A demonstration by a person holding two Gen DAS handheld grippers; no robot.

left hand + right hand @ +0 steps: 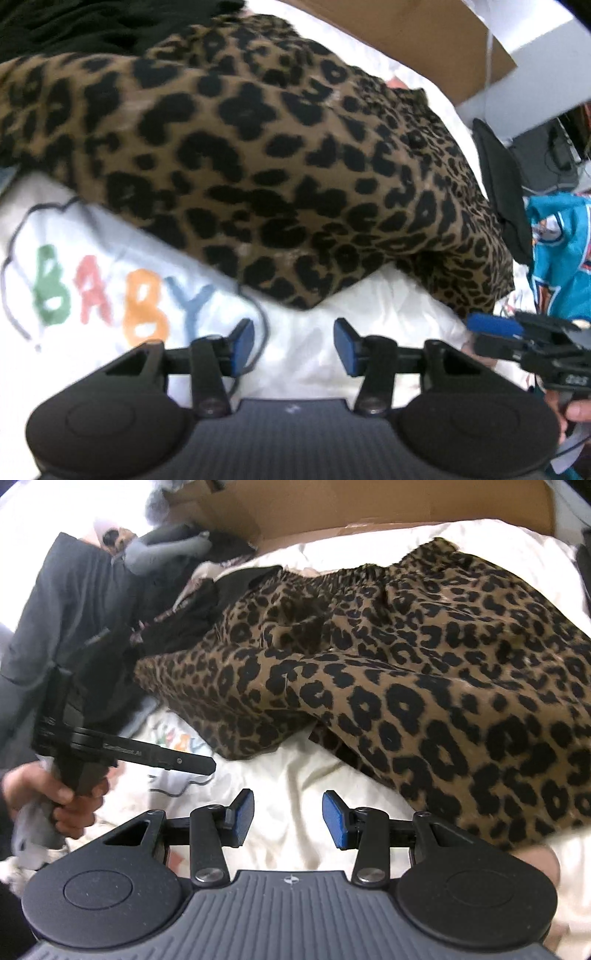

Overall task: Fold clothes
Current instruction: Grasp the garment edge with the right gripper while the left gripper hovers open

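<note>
A leopard-print garment (280,158) lies spread over a white sheet (388,306); its gathered waistband shows at the far end in the right wrist view, garment (424,664). My left gripper (294,345) hovers open just short of the garment's near hem, nothing between its blue pads. My right gripper (288,819) is open too, over bare white sheet (295,771), with the garment's edge ahead and to the right. The right gripper (524,343) appears at the left view's right edge; the left gripper (122,751), held in a hand, shows in the right view.
White fabric printed "BABY" (110,291) lies under the garment's left side. A teal jersey (561,254) and a black item (506,192) sit to the right. Dark clothes (85,602) pile at the left, a cardboard box (332,506) behind.
</note>
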